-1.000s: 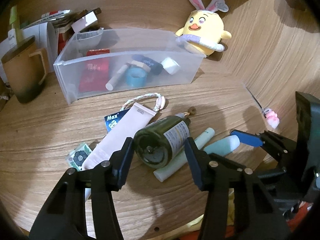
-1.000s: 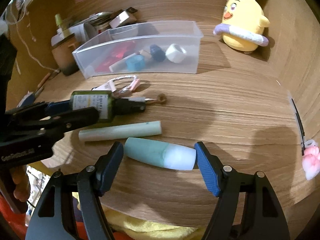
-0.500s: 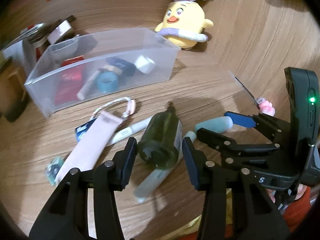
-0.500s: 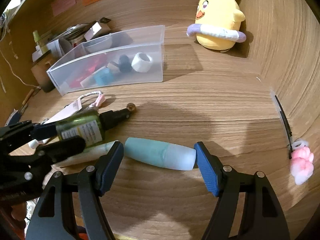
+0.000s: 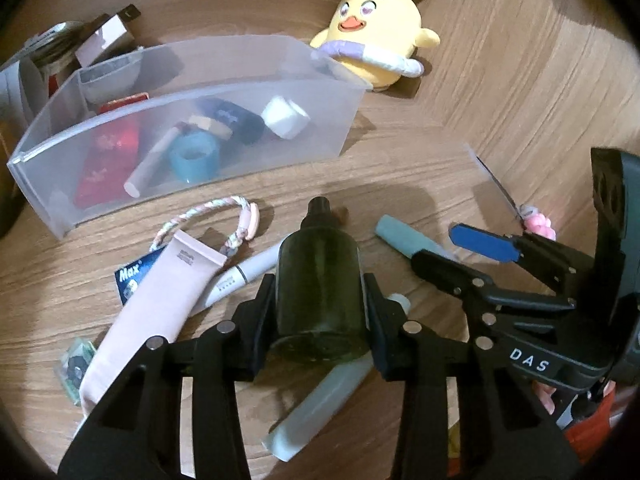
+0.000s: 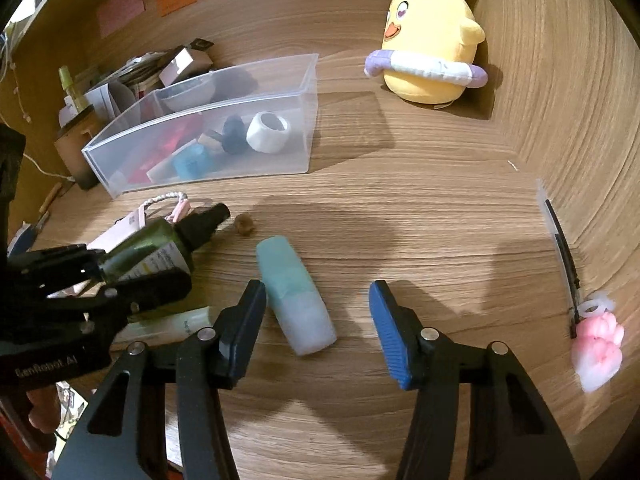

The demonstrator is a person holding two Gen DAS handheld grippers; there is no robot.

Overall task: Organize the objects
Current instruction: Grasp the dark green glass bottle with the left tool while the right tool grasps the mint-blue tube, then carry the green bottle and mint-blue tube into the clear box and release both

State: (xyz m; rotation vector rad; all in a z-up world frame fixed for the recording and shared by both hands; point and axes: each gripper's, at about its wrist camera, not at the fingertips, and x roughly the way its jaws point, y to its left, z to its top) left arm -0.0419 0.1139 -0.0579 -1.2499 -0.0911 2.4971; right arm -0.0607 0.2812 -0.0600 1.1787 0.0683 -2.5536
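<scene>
On the wooden desk (image 6: 440,208), the clear plastic bin (image 5: 192,120) sits at the far left, well beyond the loose clutter. The left gripper (image 5: 320,300) has its fingers clamped on the sides of the dark green bottle (image 5: 320,280), cap pointing toward the bin; in the right wrist view the bottle looks tilted up off the desk, though the fisheye makes that hard to judge. To do this step well, the person should keep the grip firm on the round body, carry it over the near wall, and lower it into a bare patch rather than onto the items inside.

The right gripper (image 6: 316,320) is wide open and holds nothing; the teal tube (image 6: 296,296) lies between its fingers, nearer the left one (apparently the next pick).

Counted: one bin, one yellow chick plush (image 6: 428,44), one bottle, one pink tube (image 5: 156,304), one teal tube, one white pen (image 5: 244,276), one braided bracelet (image 5: 208,220).
</scene>
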